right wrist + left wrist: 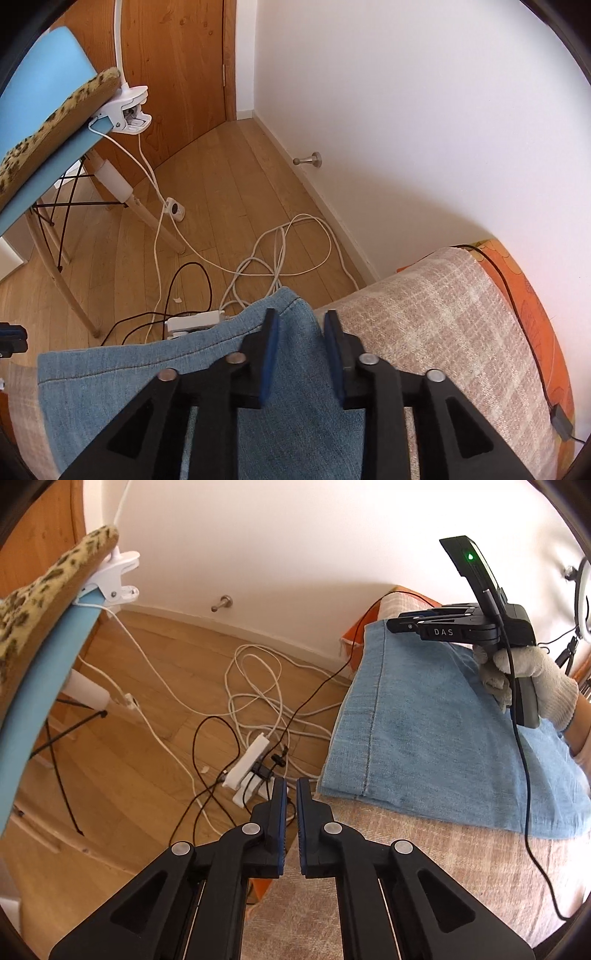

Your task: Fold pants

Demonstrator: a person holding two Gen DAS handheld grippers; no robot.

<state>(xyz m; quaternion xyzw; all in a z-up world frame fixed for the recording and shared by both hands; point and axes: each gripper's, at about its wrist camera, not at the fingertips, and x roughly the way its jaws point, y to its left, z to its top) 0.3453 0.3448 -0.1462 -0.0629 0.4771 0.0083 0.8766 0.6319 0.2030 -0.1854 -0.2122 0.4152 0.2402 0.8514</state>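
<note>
Nearest me in the left wrist view, my left gripper [291, 794] has its black jaws with blue ribbed pads drawn nearly together, nothing between them, just off the fabric's near corner. The pants [436, 738], soft faded blue denim folded into a flat slab with a dark stitched seam, lie at two o'clock on a beige woven blanket [424, 878] (coarse, faintly checked). Their long axis runs from about seven o'clock away toward one o'clock. Only this view shows a gloved hand [532, 686] holding my right gripper [391, 624] over the far end.

The right wrist view shows that gripper's jaws spread, astride a raised denim fold without pressing it. Only there do I see the wooden door [177, 62] at eleven o'clock, past white cables [280, 254] coiled on the plank floor.
</note>
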